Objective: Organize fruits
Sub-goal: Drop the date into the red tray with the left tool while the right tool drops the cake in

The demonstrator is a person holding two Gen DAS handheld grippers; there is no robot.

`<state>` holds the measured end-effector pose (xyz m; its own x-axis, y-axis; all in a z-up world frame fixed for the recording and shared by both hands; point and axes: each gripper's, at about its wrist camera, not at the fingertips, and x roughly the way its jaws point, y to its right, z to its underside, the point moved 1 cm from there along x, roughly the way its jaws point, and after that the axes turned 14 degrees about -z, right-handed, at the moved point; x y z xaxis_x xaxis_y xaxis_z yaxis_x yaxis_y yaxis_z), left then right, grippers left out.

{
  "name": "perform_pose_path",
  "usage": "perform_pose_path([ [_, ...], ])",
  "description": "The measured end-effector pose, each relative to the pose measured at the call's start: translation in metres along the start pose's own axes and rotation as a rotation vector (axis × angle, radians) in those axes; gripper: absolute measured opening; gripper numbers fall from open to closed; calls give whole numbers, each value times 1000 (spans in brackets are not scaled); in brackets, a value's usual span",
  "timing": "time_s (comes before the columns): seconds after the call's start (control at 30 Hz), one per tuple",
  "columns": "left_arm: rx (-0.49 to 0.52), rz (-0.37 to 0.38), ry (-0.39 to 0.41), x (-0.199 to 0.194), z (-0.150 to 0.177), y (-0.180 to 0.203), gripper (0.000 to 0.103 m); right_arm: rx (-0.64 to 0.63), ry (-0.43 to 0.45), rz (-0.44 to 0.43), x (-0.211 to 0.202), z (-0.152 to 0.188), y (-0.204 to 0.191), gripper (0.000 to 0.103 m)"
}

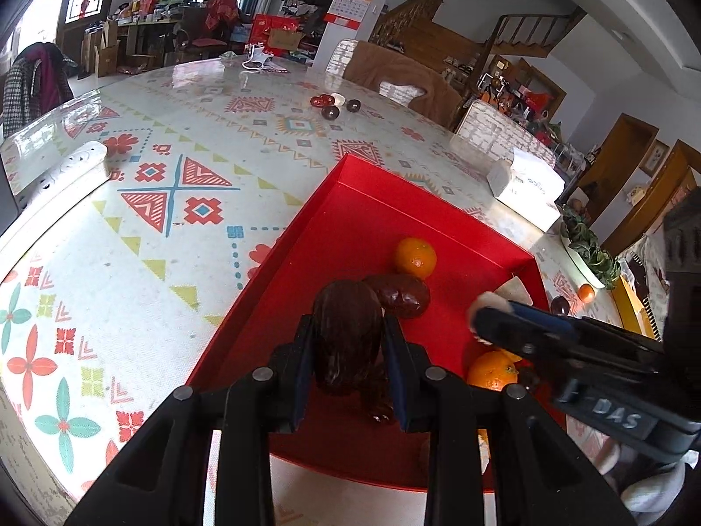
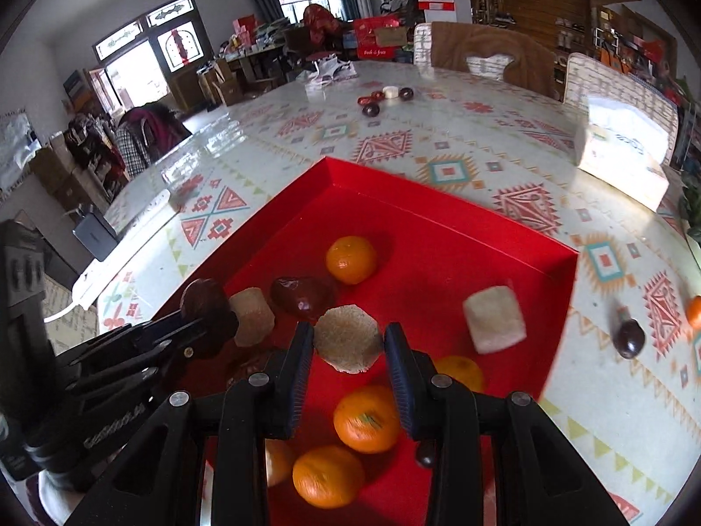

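A red tray point(image 1: 350, 184) point(image 2: 438, 215) lies on the patterned table. My left gripper point(image 1: 348, 350) is shut on a dark brown fruit point(image 1: 346, 324) and holds it over the tray; it also shows at the left of the right wrist view point(image 2: 206, 307). My right gripper point(image 2: 349, 346) is shut on a pale beige hexagonal piece point(image 2: 348, 344) above the tray; it enters the left wrist view from the right point(image 1: 490, 320). In the tray lie several oranges point(image 2: 351, 259) point(image 2: 366, 418), a dark glossy fruit point(image 2: 302, 296) point(image 1: 401, 296) and a white block point(image 2: 494, 318).
On the table outside the tray lie a dark fruit point(image 2: 628, 337) and an orange point(image 2: 694, 311) at the right, a small group of dark and red pieces point(image 2: 383, 98) far back, a white tissue pack point(image 2: 622, 158) and a power strip point(image 1: 65, 171). Chairs stand behind.
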<state>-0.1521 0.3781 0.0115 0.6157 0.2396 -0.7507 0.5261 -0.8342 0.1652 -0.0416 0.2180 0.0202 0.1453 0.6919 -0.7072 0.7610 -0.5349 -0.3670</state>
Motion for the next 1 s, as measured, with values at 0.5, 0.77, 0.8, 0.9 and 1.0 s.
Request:
perform_pose_path([
  [0.5,-78,59,31,-20,-11,-11,55,69,3,-43,5,-1,7,38],
  [0.77,-67,79,35,-34,-8,-1,57,104,74,-28,-31,7,14,47],
  [0.8,-61,83,37,-37,-7,3,57,109,79,-24,-35,9,16,47],
  [0.9,-35,81,49,-45,-5,12,62,134,94,-7,-48,16,23,47],
  [1.0,25,42,79,-57,0,27,64,159,112,6,-61,24,32,48],
])
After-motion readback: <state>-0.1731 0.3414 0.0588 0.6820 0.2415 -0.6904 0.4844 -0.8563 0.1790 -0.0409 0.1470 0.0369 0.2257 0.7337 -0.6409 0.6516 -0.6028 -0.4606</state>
